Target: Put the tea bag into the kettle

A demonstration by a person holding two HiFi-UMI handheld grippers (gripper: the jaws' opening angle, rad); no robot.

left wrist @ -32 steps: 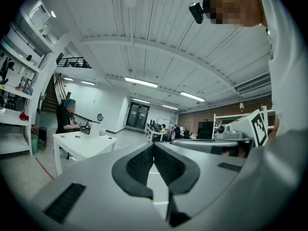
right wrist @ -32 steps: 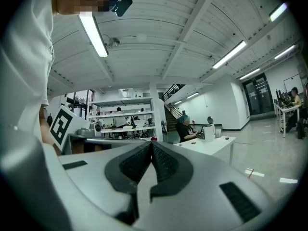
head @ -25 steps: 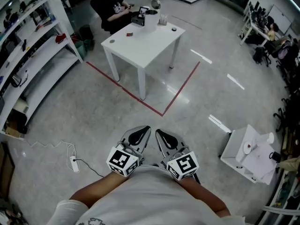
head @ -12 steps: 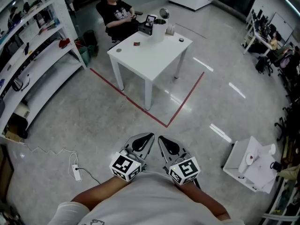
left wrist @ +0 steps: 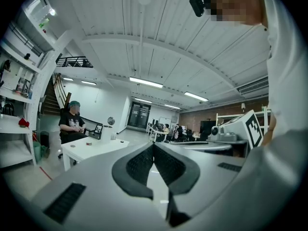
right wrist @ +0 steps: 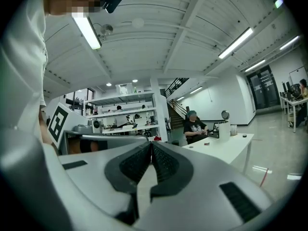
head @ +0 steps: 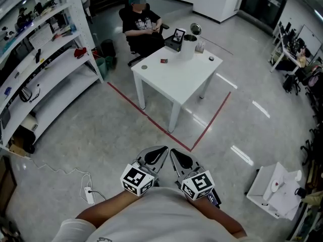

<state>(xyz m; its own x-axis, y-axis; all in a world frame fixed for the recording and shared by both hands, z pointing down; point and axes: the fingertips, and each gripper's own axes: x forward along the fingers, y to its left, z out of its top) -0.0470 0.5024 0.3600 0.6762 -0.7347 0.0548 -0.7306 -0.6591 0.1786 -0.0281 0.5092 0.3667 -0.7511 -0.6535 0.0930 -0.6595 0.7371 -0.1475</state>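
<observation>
- Left gripper point(head: 158, 150) and right gripper point(head: 174, 153): jaws pressed together on each, pads meeting with nothing between them; held side by side, close against the white shirt point(head: 161, 216).
- Around: open shelving point(head: 48, 67) along the left, seated person point(head: 143, 26) behind the white table point(head: 174, 82), power strip point(head: 90, 195) with its cable on the floor at lower left, small white stand point(head: 275, 188) at lower right.
- On the table besides the task's things: black device point(head: 176, 38) by the far edge, cup point(head: 200, 46) beside it, pale disc point(head: 145, 67) at the left corner, dark disc point(head: 211, 58) at the right.
- Between grippers and table: bare grey floor crossed by the red tape line point(head: 160, 127).
- Kettle point(head: 188, 47): white, upright near the table's far edge, round lid tipped up.
- Tea bag point(head: 163, 60): seemingly the small red piece lying flat on the table top, left of the kettle and apart from it; too small to make out more.
- Both well apart from the grippers, ahead of them and slightly right.
- Against half a second back: table lower and further right in the head view, seated person more fully in frame, grippers still shut and close to the body.
</observation>
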